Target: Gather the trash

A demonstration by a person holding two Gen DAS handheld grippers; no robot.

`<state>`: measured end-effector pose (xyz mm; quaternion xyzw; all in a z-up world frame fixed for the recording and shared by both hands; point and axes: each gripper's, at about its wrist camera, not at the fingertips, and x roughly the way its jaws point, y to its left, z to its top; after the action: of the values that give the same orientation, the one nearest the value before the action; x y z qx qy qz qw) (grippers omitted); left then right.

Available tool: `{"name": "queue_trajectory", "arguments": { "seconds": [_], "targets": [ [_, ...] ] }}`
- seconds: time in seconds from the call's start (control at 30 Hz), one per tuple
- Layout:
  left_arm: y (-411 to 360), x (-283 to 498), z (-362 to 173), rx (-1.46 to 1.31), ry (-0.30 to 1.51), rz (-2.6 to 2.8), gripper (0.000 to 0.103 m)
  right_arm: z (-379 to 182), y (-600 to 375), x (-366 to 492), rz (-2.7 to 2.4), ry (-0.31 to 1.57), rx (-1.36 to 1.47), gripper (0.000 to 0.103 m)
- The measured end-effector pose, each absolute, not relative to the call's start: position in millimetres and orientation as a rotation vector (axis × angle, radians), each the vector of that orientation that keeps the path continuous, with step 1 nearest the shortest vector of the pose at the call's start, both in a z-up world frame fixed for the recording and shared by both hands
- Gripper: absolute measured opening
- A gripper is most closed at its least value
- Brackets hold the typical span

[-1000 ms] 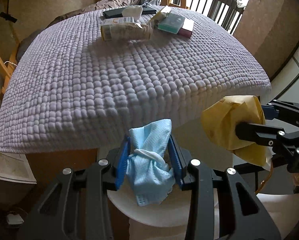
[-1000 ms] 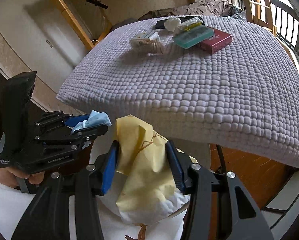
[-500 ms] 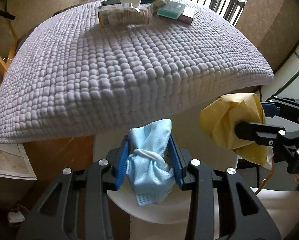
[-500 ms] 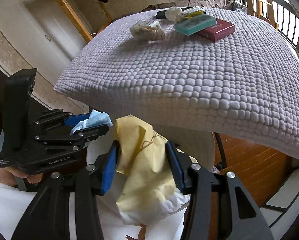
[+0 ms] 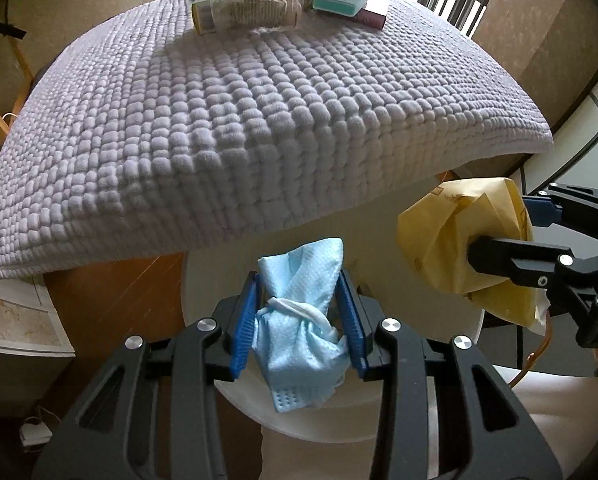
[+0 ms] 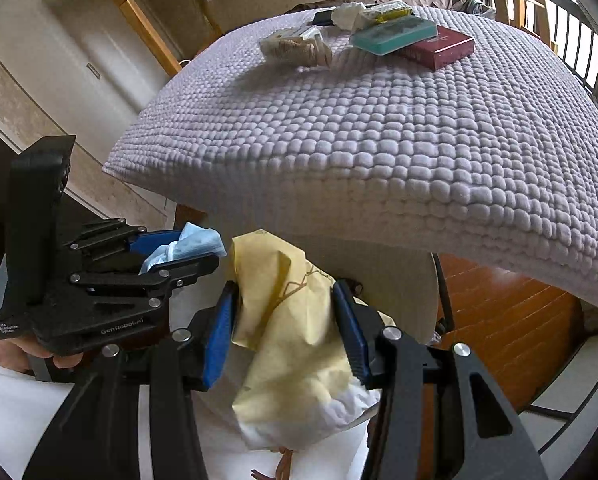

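My left gripper is shut on a crumpled light-blue face mask, held above a round white bin below the bed's edge. To its right my right gripper is shut on a crumpled yellow paper bag, over the same white bin. The left gripper with the blue mask shows at the left of the right wrist view, and the yellow bag shows at the right of the left wrist view.
A lilac knobbly bedspread overhangs the bin. At its far end lie a snack packet, a teal box, a dark red box and crumpled white paper. Orange wooden floor lies beneath.
Both grippers have sunk a little toward the white bin, so the bed's edge now stands higher in both views. Mask and bag stay gripped.
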<state>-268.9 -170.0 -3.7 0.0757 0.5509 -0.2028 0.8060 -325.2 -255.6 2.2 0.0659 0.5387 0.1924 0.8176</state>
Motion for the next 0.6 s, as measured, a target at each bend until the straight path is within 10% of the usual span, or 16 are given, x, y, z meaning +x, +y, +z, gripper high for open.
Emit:
{"name": "queue_trajectory", "arguments": {
  "seconds": [0.6],
  "targets": [
    [-189.2, -270.3, -44.4, 0.186, 1.208, -0.434, 0.041, -23.9, -243.8, -322.4, 0.378, 1.181, 0.141, 0.048]
  ]
}}
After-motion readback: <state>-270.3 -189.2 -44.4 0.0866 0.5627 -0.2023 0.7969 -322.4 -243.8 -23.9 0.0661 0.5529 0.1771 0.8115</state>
